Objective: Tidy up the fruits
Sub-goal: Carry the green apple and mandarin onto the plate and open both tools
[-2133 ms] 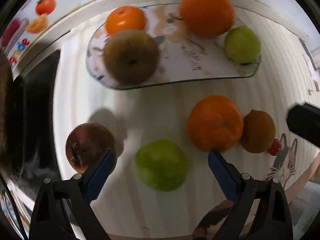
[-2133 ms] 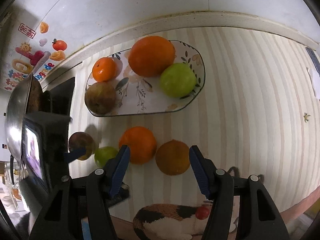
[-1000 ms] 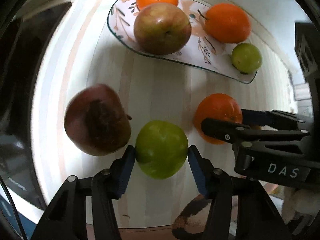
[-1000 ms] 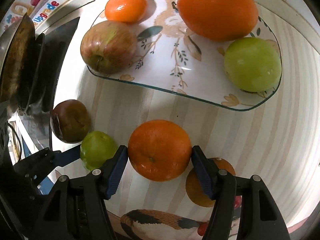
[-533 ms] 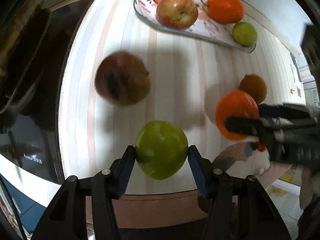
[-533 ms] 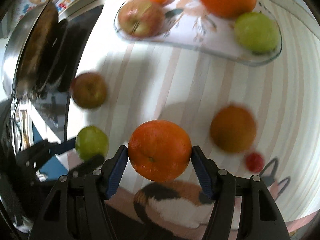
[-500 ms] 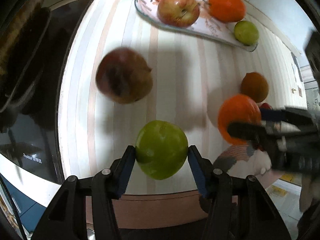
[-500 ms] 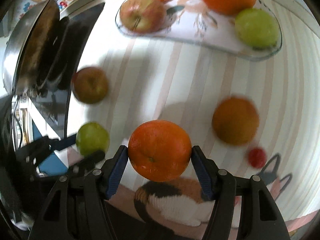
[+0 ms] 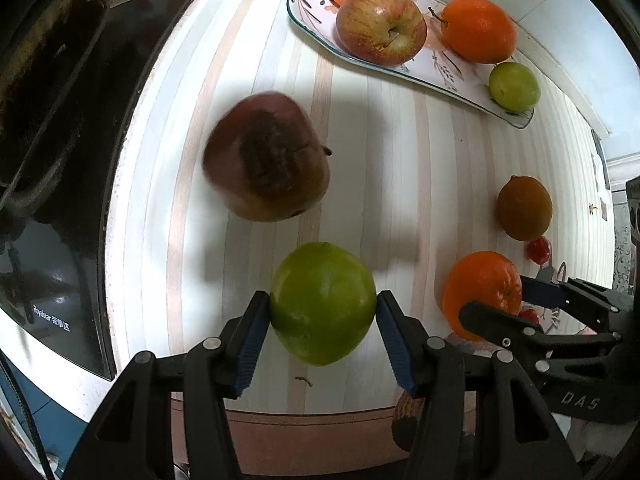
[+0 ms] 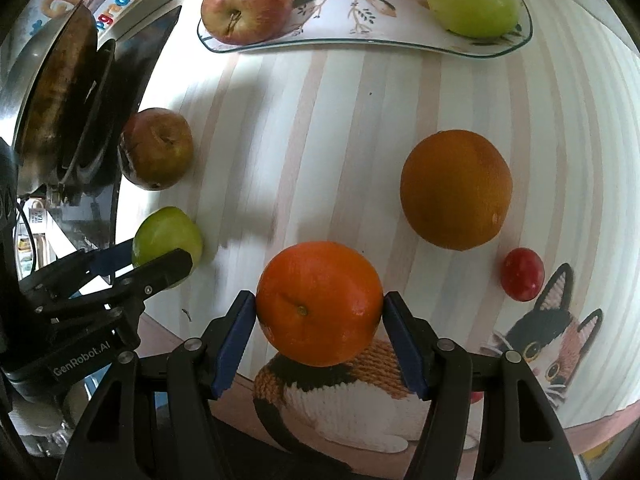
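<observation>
Striped pale worktop w/ a dark hob at its left edge. Left gripper is clamped on a smooth green apple, right gripper on a dimpled orange; both fruits look lifted clear of the top. Judging by that, it's the carry step: next each needs taking over to the glossy floral plate & setting in its bare middle w/o nudging the red apple. Bruised dark apple & dull brown-orange fruit not yet on the plate
</observation>
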Motion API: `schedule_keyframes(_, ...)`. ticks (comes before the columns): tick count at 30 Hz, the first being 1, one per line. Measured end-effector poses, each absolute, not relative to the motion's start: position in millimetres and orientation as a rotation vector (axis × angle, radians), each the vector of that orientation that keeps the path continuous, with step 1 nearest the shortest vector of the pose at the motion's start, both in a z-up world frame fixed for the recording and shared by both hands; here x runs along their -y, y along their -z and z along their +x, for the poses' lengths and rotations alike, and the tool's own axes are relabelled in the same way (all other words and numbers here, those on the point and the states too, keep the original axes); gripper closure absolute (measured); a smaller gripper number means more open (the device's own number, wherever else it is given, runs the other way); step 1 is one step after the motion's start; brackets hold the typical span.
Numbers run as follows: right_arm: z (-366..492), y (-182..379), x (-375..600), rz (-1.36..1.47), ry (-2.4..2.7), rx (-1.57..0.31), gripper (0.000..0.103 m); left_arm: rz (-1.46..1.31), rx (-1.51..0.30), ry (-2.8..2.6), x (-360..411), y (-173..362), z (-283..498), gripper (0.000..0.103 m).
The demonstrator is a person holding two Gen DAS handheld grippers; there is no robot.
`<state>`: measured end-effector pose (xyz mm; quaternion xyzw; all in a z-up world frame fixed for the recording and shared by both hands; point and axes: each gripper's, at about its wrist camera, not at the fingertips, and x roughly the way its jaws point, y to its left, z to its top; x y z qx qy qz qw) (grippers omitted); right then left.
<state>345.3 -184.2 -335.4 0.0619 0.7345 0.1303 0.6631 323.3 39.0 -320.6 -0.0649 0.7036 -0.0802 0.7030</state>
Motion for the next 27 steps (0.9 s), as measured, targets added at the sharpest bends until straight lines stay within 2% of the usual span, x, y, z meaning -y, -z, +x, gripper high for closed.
schedule_keyframes(3,340.0,334.8,184.8,0.168,-0.285,-1.655,0.036,-0.146,-1.557,0.176,-9.7,310.5,330.4,0.051)
schedule_keyframes(7,343.5,325.0,193.7,0.247,-0.285,-1.634,0.036,-0.176,-1.514,0.208,-7.3,279.8,338.2,0.051)
schedule_keyframes(16,403.9,254.5,222.4,0.377,-0.26,-1.431,0.036,-0.255,-1.355,0.25,-1.0,193.8,407.4,0.051)
schedule_keyframes(21,452.0,260.6,222.1,0.396,-0.172,-1.39,0.036,-0.263,-1.363,0.193,-6.8,197.1,470.2,0.051)
schedule_keyframes(27,478.7,287.3,212.2,0.351,-0.107,-1.415,0.036,-0.185,-1.454,0.12,-7.1,242.1,528.4,0.051)
